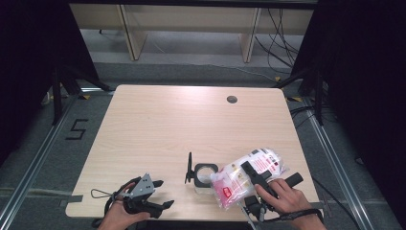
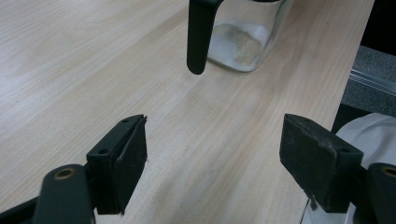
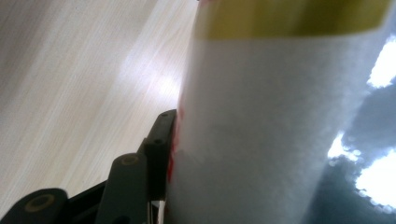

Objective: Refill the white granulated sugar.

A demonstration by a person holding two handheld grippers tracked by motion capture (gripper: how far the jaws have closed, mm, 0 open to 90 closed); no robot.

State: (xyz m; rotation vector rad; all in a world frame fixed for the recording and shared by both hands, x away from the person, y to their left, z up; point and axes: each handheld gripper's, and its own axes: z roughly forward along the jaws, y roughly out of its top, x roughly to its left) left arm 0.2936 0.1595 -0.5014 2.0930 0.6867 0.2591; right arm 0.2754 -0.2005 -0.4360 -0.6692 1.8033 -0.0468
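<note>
A black "5" (image 1: pixel 76 129) marks the grey floor left of my table (image 1: pixel 158 124). The print on the red-and-white bag (image 1: pixel 246 175) I hold is too small to read.

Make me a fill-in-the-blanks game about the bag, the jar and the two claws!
1. The right claw is closed on a plastic ____ with white and pink stuff inside.
2. The left claw has its jaws wide ____ with nothing between them.
3. The glass jar with the black flip lid stands on the wooden ____.
4. In the high view, the jar stands just to the ____ of the bag.

Missing words: bag; open; table; left
</note>
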